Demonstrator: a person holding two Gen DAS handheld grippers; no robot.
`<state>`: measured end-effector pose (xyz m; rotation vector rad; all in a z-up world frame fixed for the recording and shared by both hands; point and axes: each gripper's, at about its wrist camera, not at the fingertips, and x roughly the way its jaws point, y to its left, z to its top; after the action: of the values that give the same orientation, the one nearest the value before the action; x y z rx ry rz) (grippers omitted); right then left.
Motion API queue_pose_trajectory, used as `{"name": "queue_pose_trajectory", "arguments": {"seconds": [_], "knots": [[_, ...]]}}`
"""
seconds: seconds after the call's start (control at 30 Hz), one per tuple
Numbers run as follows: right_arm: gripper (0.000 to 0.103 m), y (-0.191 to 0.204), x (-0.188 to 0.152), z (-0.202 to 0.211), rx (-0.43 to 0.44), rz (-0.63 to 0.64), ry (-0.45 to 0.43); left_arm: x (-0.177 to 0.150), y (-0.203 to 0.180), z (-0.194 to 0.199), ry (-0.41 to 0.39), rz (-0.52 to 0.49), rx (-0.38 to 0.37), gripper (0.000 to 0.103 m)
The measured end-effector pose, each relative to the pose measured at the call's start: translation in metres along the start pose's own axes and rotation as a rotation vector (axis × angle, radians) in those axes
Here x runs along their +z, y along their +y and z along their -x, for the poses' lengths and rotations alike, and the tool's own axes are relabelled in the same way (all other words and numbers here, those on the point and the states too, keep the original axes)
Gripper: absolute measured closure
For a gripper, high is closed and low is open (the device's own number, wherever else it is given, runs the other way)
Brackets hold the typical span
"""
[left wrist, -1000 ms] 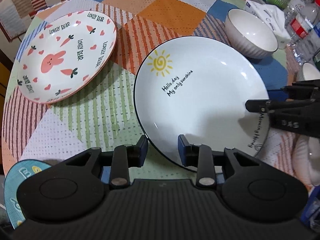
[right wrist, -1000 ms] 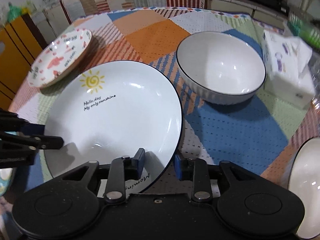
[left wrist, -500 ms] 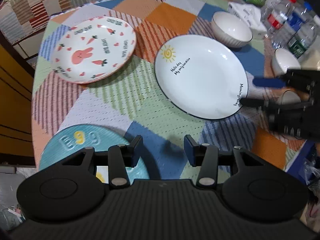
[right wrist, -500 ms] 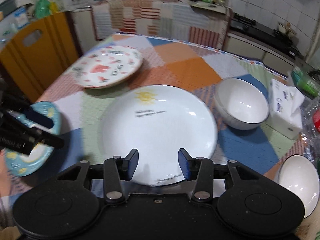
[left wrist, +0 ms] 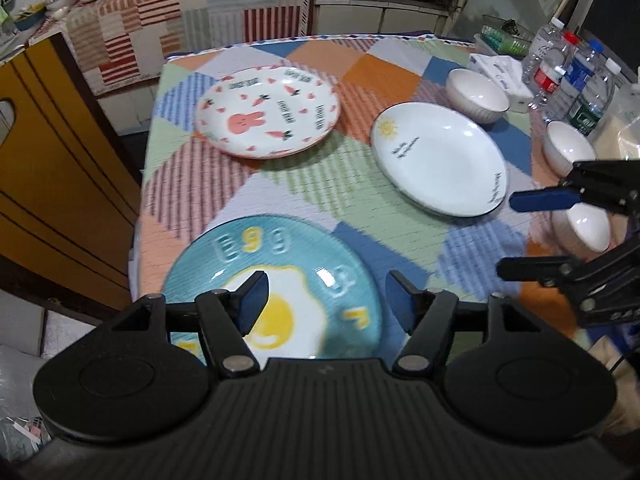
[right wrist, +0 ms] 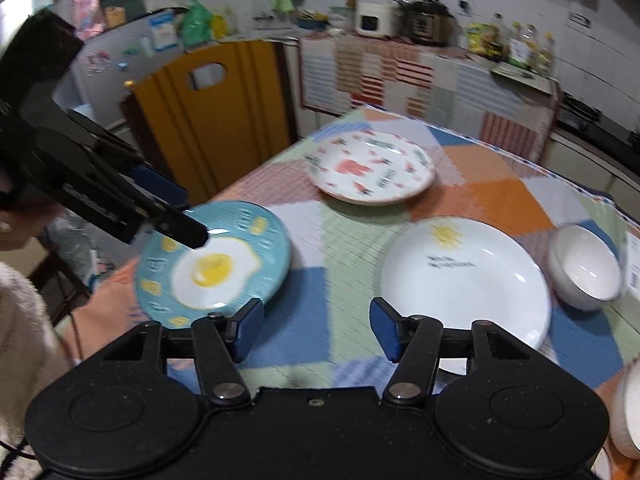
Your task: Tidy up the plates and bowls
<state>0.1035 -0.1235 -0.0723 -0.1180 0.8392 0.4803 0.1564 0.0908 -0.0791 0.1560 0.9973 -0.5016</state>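
Note:
A blue egg plate (left wrist: 272, 280) lies at the table's near left corner, under my open, empty left gripper (left wrist: 324, 300); it also shows in the right wrist view (right wrist: 216, 264). A white sunshine plate (left wrist: 438, 158) (right wrist: 464, 280) lies mid-right. A pink rabbit plate (left wrist: 268, 118) (right wrist: 372, 166) lies at the far left. A white bowl (left wrist: 478, 96) (right wrist: 586, 268) stands beyond the sunshine plate, and two more bowls (left wrist: 568, 152) stand at the right edge. My right gripper (right wrist: 316, 330) is open and empty, held above the table between the blue and sunshine plates.
Water bottles (left wrist: 572, 76) and a tissue pack (left wrist: 500, 70) stand at the far right of the patchwork tablecloth (left wrist: 328, 184). A yellow chair back (right wrist: 216, 120) stands by the table's left side. A counter with appliances (right wrist: 400, 20) runs behind.
Both grippers have pulled up and back from the sunshine plate and opened wider. The left one now hangs over the blue egg plate. The plates have not moved.

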Motion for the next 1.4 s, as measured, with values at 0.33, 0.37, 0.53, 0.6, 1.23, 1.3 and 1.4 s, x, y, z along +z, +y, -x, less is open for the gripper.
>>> {"name": "queue_pose_trajectory", "arguments": {"seconds": [0.33, 0.37, 0.53, 0.6, 1.23, 1.3, 1.4], "knots": [[0.037, 0.037, -0.008, -0.039, 0.012, 0.096, -0.092, -0.047, 0.063, -0.023, 0.016, 0.118, 0.098, 0.039], [0.037, 0.039, -0.007, -0.043, 0.015, 0.105, -0.112, -0.05, 0.069, -0.026, 0.026, 0.138, 0.102, 0.039], [0.037, 0.039, -0.006, -0.079, 0.05, 0.079, -0.072, -0.061, 0.09, -0.041, 0.08, 0.224, 0.114, 0.041], [0.037, 0.037, -0.007, -0.093, 0.063, 0.047, -0.033, -0.065, 0.092, -0.047, 0.106, 0.233, 0.116, 0.041], [0.079, 0.026, -0.021, -0.142, 0.129, -0.228, 0.087, -0.073, 0.094, -0.065, 0.176, 0.269, 0.14, 0.074], [0.077, 0.023, -0.023, -0.146, 0.146, -0.263, 0.081, -0.072, 0.095, -0.065, 0.176, 0.282, 0.139, 0.073], [0.078, 0.022, -0.022, -0.147, 0.161, -0.247, 0.08, -0.074, 0.09, -0.065, 0.16, 0.284, 0.163, 0.073]]}}
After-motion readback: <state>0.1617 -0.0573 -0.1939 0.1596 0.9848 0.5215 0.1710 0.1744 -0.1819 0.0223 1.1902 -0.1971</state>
